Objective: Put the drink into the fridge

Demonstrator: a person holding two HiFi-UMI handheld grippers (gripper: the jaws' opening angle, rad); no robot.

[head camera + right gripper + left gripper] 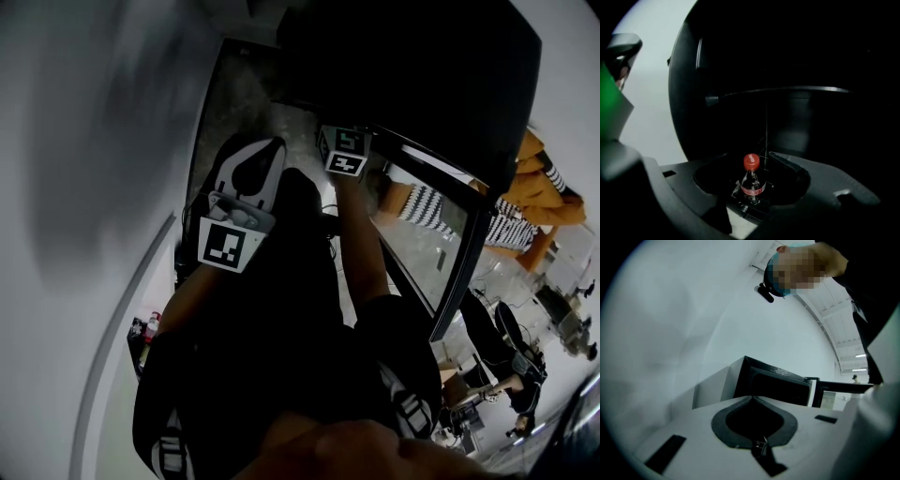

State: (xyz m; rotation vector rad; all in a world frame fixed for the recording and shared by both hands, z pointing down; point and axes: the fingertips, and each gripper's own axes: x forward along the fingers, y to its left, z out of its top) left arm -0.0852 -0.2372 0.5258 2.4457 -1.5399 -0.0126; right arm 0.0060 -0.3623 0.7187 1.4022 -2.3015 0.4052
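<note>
The drink, a small cola bottle (751, 182) with a red cap, stands upright on the floor of the dark fridge (787, 70). My right gripper (749, 154) is open around it, its pads apart from the bottle on both sides. In the head view only the right gripper's marker cube (344, 152) shows, at the mouth of the black fridge (403, 66), with its jaws hidden in the dark. My left gripper (246, 178) is held out to the left of the fridge, shut with nothing in it; its tips (750, 397) meet.
The fridge's glass door (441, 234) stands open to the right of my arms. A white wall (84, 187) runs along the left. A person in an orange top (534, 178) is beyond the door. A low rack of bottles (145, 336) sits at lower left.
</note>
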